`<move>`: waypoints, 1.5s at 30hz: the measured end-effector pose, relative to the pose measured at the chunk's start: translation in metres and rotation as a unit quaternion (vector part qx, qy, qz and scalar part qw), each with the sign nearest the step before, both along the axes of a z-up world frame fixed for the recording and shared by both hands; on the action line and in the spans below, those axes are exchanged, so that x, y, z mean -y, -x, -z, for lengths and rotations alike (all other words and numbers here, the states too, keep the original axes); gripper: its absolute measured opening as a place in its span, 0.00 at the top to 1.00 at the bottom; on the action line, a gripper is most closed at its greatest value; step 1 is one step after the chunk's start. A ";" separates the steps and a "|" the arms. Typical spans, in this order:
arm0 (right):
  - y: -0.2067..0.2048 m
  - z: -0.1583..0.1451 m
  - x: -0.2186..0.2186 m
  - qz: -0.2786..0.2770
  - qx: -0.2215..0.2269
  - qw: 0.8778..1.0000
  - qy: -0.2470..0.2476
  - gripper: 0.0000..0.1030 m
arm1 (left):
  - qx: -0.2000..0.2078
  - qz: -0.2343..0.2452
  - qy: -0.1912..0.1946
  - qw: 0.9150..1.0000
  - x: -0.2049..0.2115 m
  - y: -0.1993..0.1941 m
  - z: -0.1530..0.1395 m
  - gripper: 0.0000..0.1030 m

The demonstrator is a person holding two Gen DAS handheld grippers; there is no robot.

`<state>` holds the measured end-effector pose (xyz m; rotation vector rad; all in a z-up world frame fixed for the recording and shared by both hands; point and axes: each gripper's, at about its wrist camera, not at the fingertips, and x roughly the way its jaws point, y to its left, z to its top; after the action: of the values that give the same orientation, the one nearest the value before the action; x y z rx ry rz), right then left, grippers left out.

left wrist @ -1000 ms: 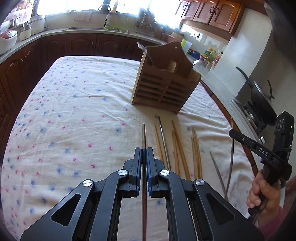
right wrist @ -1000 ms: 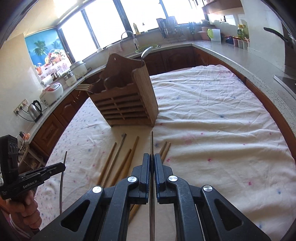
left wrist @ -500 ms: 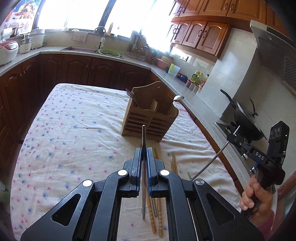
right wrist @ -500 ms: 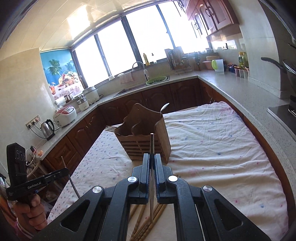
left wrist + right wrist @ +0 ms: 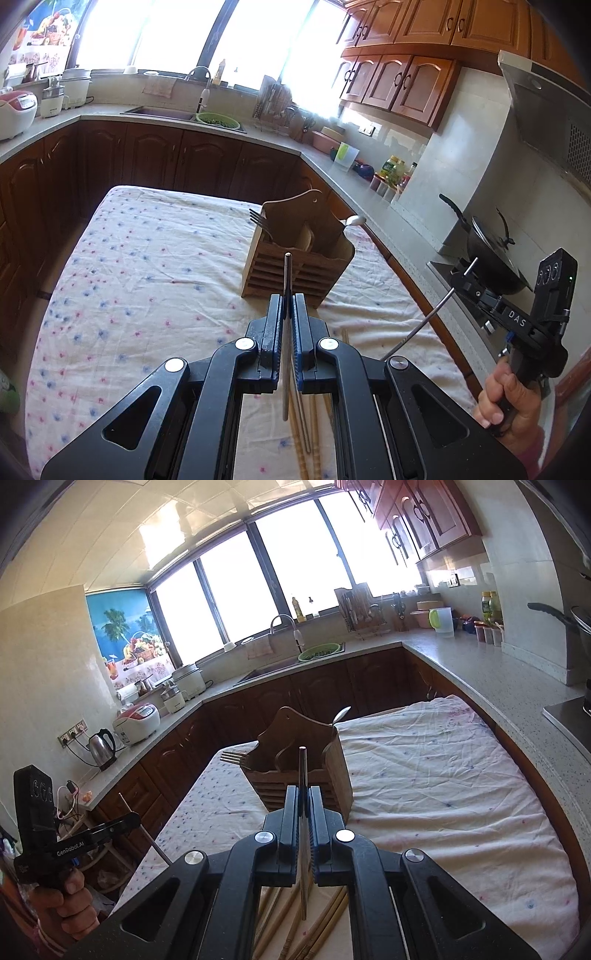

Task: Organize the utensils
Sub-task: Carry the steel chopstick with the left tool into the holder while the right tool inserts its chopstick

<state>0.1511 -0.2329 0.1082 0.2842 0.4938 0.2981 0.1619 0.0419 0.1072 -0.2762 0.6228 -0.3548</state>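
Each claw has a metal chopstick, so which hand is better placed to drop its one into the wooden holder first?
Probably the left. Its claw lines its chopstick up with the holder straight ahead, while the right claw hangs off past the table edge.

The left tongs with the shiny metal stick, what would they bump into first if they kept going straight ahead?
Probably the slatted brown wooden utensil holder. The left tongs are shut on a thin silver metal chopstick, whose tip lines up with the holder's front. Depth is hard to judge, so it might pass just over the top.
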 end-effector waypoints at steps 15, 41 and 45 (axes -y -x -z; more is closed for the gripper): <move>-0.063 -0.067 0.005 0.023 0.095 0.995 -0.032 0.95 | 0.112 -0.019 -0.011 0.993 0.019 -0.069 -0.075 0.96; -0.146 -0.007 -0.009 0.063 0.063 0.996 0.005 0.95 | 0.128 -0.063 0.029 0.989 0.029 -0.151 -0.048 0.96; -0.148 -0.013 -0.009 0.065 0.070 0.995 0.002 0.95 | 0.154 -0.082 0.026 0.984 0.028 -0.152 -0.059 0.96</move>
<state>0.2995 -0.2238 0.1211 0.2890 0.3350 0.1885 0.3141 0.0138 0.1665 -0.3132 0.2848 -0.2479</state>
